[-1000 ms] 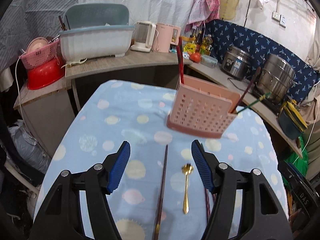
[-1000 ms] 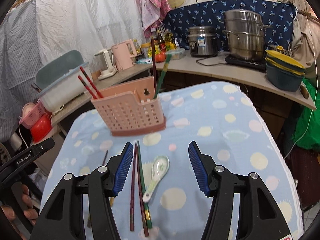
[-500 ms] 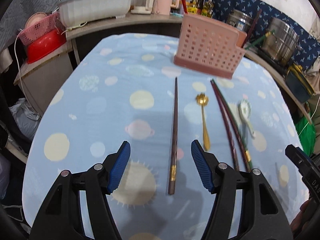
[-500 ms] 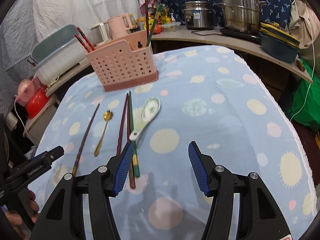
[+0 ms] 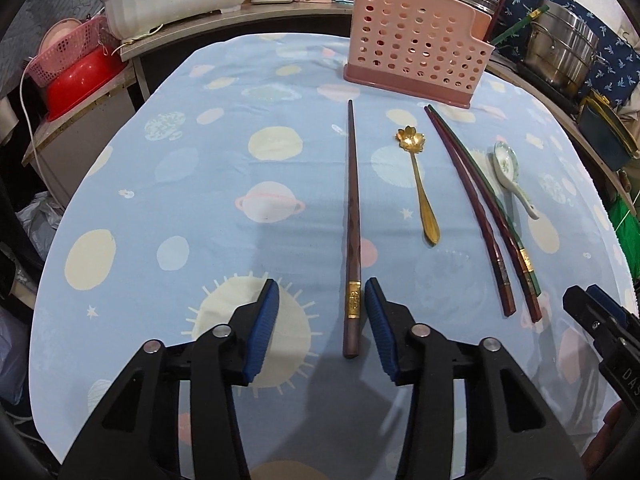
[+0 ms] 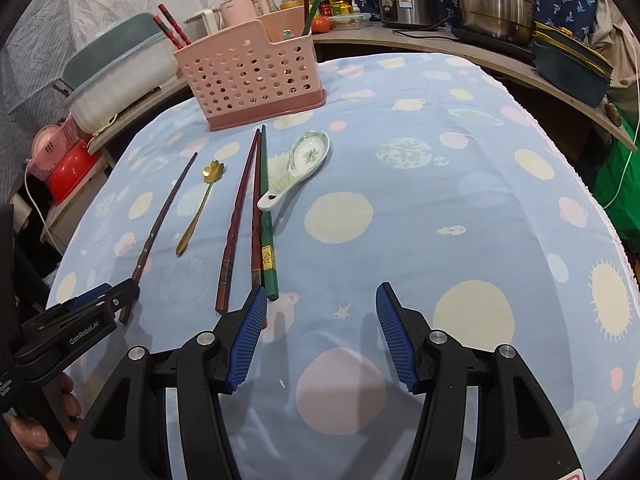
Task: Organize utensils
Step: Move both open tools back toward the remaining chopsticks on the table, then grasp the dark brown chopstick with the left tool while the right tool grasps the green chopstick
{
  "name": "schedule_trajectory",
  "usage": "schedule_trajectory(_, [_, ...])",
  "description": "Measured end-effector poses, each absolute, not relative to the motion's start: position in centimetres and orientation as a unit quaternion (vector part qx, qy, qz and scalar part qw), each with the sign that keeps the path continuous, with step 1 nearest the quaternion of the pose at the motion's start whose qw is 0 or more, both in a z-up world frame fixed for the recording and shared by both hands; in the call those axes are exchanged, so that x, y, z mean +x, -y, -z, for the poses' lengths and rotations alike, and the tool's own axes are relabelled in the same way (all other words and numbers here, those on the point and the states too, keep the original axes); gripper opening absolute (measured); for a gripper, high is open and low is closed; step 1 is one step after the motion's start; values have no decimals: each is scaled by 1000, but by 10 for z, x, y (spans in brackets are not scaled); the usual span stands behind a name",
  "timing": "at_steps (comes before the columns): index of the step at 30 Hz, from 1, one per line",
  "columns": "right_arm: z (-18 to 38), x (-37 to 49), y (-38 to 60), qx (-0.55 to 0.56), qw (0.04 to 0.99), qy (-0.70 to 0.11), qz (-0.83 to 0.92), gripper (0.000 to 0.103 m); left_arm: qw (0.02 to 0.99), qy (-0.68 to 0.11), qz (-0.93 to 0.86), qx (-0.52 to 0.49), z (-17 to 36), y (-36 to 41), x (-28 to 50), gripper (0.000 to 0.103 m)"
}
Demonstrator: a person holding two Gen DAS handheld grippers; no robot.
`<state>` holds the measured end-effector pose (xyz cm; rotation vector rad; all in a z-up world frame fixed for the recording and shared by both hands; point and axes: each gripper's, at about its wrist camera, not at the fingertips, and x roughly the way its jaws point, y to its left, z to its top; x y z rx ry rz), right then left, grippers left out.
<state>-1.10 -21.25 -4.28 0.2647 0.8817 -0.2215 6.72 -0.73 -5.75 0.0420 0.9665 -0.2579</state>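
Moments after pulling back from the far pink holder (image 5: 416, 56), the left tongs (image 5: 322, 320), still spread, straddled the brown chopstick's (image 5: 353, 216) near end on the tabletop (image 5: 180, 184), while the right tongs (image 6: 320, 336) hovered open.

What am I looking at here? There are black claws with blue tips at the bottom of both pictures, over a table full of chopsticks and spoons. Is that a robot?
No robot: a person holds a two-finger gripper in each hand, each carrying a wide-angle camera looking along its fingers. One picture comes from the left gripper, the other from the right gripper. Both are open and hold nothing. On the blue planet-print tablecloth lie a single dark brown chopstick, a gold flower-shaped spoon, three more chopsticks, two dark red and one green, and a white ceramic soup spoon. Behind them stands a pink perforated plastic utensil holder. The left gripper's fingers straddle the brown chopstick's thick end, seemingly ready to grasp it.
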Motion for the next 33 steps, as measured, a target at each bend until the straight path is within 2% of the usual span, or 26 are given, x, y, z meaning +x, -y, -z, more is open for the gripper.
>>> schedule_trajectory(6, [49, -2, 210, 121, 887, -433, 101, 48, 880, -457, 123, 34, 59, 10, 68, 32])
schedule_trajectory(13, [53, 11, 202, 109, 887, -440, 89, 36, 879, -458, 129, 27, 58, 6, 70, 10])
schedule_trajectory(22, [59, 28, 191, 87, 886, -449, 74, 23, 877, -461, 137, 15, 58, -1, 70, 10])
schedule_trajectory(31, [60, 41, 184, 71, 889, -447, 68, 23, 875, -463, 140, 7, 59, -3, 71, 10])
schedule_trajectory(33, [61, 41, 183, 67, 890, -447, 68, 17, 875, -463, 141, 4, 59, -4, 71, 10])
